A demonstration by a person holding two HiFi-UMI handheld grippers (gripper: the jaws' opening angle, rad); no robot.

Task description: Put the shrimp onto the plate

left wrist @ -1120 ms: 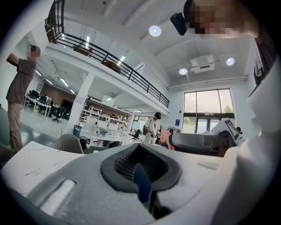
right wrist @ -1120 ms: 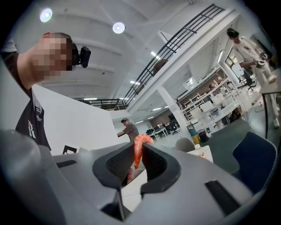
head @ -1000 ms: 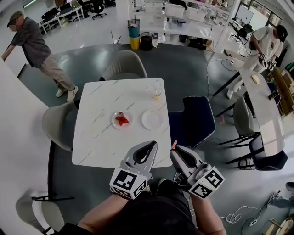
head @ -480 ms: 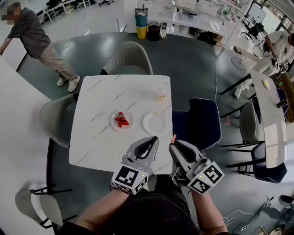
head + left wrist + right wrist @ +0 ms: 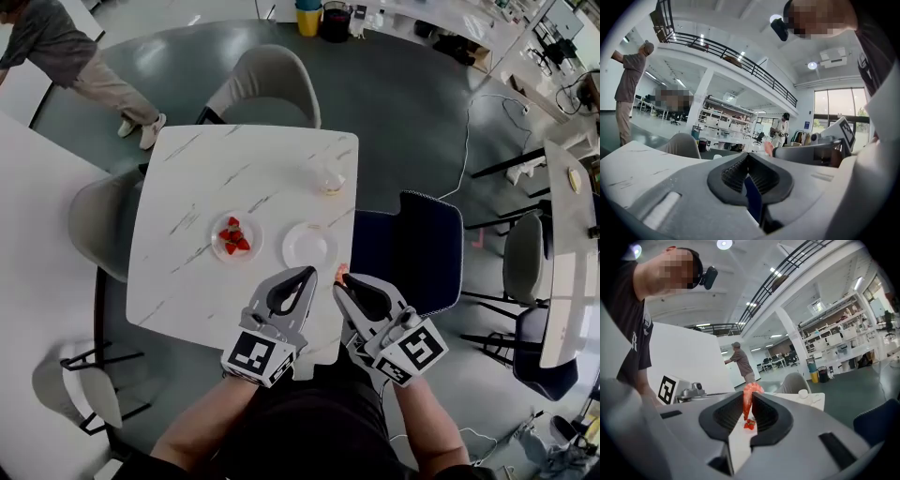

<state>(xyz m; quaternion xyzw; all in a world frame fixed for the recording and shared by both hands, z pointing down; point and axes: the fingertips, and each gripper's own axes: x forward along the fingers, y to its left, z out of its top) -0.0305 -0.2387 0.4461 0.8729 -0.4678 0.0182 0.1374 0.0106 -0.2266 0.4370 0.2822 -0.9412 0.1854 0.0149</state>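
Observation:
My right gripper [image 5: 340, 279] is shut on an orange shrimp [image 5: 748, 399], whose curled tip [image 5: 341, 271] pokes out above the jaws over the table's near edge. Just beyond it lies an empty white plate [image 5: 308, 245]. To that plate's left, a second small plate [image 5: 236, 236] holds red shrimp pieces [image 5: 232, 236]. My left gripper [image 5: 307, 275] is shut with nothing in it, close beside the right one; in the left gripper view its jaws [image 5: 748, 158] meet.
The white marble table [image 5: 206, 183] also carries a small glass cup [image 5: 329, 177] at its far right. A dark blue chair [image 5: 412, 248] stands at the right, beige chairs [image 5: 267, 82] at the far and left sides. A person [image 5: 56, 47] walks at the far left.
The view has shifted forward over the table. Both grippers have advanced towards the empty plate, the right one still holding the shrimp.

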